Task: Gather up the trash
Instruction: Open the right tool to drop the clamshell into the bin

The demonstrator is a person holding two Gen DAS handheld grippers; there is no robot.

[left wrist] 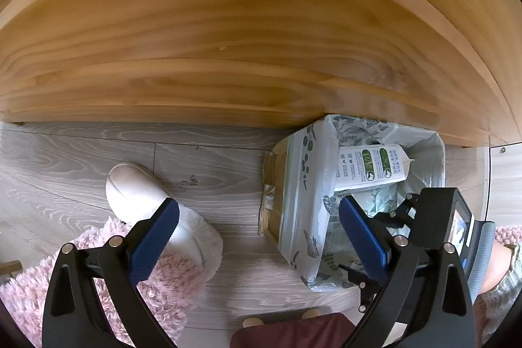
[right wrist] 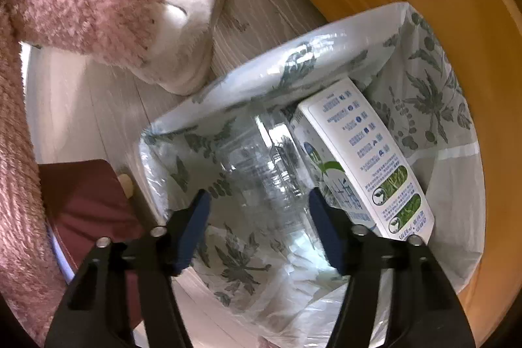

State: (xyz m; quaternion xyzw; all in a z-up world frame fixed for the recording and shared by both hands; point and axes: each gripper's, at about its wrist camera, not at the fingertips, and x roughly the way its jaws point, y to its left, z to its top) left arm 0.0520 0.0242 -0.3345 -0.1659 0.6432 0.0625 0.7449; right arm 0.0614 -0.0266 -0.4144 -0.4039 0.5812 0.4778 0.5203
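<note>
A cardboard bin (left wrist: 272, 185) lined with a leaf-print bag (right wrist: 293, 54) stands on the floor against a wooden panel. Inside it a white and green milk carton (right wrist: 368, 158) leans beside a clear plastic bottle (right wrist: 261, 165). My right gripper (right wrist: 259, 211) points down over the bin's mouth, open, and its blue pads do not press on the bottle below them. In the left wrist view its black body (left wrist: 437, 217) shows above the bag next to the carton (left wrist: 368, 167). My left gripper (left wrist: 257, 204) hovers open over the floor left of the bin, with nothing between its fingers.
A wooden panel (left wrist: 228, 38) runs behind the bin. A person's white slipper (left wrist: 140, 188) and fuzzy pink trouser leg (left wrist: 163, 276) stand left of the bin on the grey plank floor (left wrist: 212, 158). A dark red cushion (left wrist: 293, 331) lies at the near edge.
</note>
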